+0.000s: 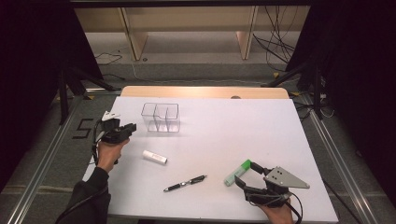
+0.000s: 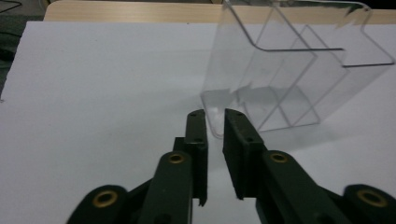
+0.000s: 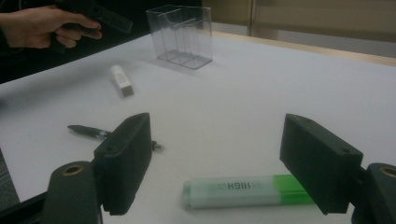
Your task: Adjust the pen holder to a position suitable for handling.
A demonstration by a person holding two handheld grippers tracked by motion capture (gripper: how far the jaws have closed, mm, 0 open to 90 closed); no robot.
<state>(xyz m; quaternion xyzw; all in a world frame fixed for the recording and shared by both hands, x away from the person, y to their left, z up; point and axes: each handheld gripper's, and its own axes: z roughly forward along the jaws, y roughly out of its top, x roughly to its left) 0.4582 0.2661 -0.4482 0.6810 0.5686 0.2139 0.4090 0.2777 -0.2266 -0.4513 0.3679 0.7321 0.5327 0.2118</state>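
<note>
A clear plastic organiser [image 1: 161, 116] with several compartments stands toward the back left of the white table [image 1: 233, 126]. My left gripper [image 1: 127, 128] is held level just to its left, jaws almost together with nothing between them; in the left gripper view the gripper [image 2: 215, 122] points at the organiser's [image 2: 289, 70] near corner. A green highlighter [image 1: 236, 173] lies at the front right. My right gripper [image 1: 247, 175] is open wide with a jaw on either side of it; in the right gripper view the gripper [image 3: 217, 140] straddles the highlighter [image 3: 243, 192] without touching it.
A white capped tube [image 1: 154, 157] lies left of centre and a black pen [image 1: 185, 183] lies near the front edge; both also appear in the right gripper view, tube [image 3: 121, 80] and pen [image 3: 93, 132]. Cables and tripod legs surround the table on the floor.
</note>
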